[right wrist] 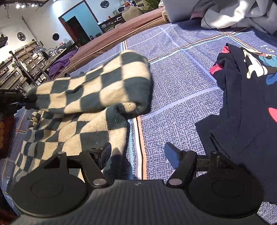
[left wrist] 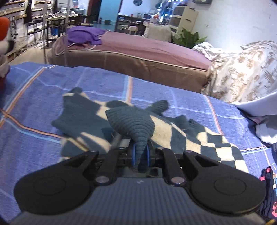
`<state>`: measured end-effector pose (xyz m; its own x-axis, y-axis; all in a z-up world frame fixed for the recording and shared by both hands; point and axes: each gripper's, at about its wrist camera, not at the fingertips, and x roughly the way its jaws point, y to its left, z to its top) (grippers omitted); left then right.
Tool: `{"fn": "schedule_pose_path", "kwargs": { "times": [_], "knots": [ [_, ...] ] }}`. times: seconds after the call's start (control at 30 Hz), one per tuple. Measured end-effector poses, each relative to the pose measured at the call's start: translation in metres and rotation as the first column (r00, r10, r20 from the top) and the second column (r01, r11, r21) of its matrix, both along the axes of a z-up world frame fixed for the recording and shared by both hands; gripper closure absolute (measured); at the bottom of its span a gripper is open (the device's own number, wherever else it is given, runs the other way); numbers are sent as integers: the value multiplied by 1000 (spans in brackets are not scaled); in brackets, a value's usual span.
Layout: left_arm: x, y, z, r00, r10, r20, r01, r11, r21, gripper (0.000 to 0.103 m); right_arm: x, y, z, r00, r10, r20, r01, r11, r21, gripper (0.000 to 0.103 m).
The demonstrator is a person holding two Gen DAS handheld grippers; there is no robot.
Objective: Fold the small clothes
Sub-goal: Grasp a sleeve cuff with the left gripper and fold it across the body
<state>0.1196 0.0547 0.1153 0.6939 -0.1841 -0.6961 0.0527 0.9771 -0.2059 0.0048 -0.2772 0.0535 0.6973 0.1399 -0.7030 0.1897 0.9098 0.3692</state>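
Observation:
A small checkered sweater (left wrist: 181, 131), dark green and cream, lies on the blue plaid bedspread (left wrist: 52, 83). My left gripper (left wrist: 140, 152) is shut on the sweater's dark green ribbed cuff (left wrist: 133, 124) and holds the sleeve up. In the right wrist view the lifted sleeve (right wrist: 97, 90) stretches across the sweater body (right wrist: 72, 131), with the left gripper (right wrist: 20, 100) at its far left end. My right gripper (right wrist: 138, 154) is open and empty, low over the bedspread (right wrist: 181, 103) at the sweater's right edge.
A dark navy cartoon-print shirt (right wrist: 245, 97) lies to the right. White and grey bedding (right wrist: 233, 15) is piled at the far edge. A purple-covered mattress (left wrist: 142, 46) and a patterned quilt (left wrist: 242, 72) stand beyond the bed.

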Motion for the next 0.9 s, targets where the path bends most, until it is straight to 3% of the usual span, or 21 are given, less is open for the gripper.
{"fn": "schedule_pose_path", "kwargs": {
  "times": [0.1, 0.23, 0.3, 0.37, 0.5, 0.63, 0.73, 0.77, 0.8, 0.9],
  "knots": [
    [8, 32, -20, 996, 21, -85, -20, 1000, 14, 92, 3, 4, 0, 1000, 2, -4, -2, 1000, -20, 0],
    [3, 43, -40, 993, 47, -105, -39, 996, 75, 90, 7, 8, 3, 1000, 16, -22, -18, 998, -56, 0],
    [3, 46, -46, 991, 73, -113, -66, 995, 69, 75, 8, 9, 4, 999, 26, -29, -28, 996, -79, 0],
    [0, 46, -49, 989, 86, -121, -72, 991, 116, 61, 8, 10, 8, 999, 17, -29, -20, 993, -119, 0],
    [-6, 48, -46, 988, 100, -114, -82, 984, 156, 41, 11, 12, 22, 999, 19, 43, -9, 975, -221, 0],
    [-18, 56, -42, 983, 135, -127, -118, 985, 129, 31, 31, 21, 28, 990, 110, 87, -86, 966, -244, 0],
    [-35, 57, -41, 982, 133, -135, -123, 989, 85, 25, 54, 27, 18, 990, 125, 72, -107, 972, -210, 0],
    [-41, 56, -42, 981, 130, -142, -121, 990, 72, 25, 61, 27, 14, 991, 116, 61, -103, 978, -180, 2],
    [-46, 56, -43, 980, 128, -149, -120, 991, 64, 25, 65, 28, 9, 992, 115, 56, -106, 984, -147, 21],
    [-62, 51, -49, 978, 114, -174, -106, 993, 56, 24, 75, 28, -6, 995, 99, 24, -97, 992, -80, 54]
  ]
}}
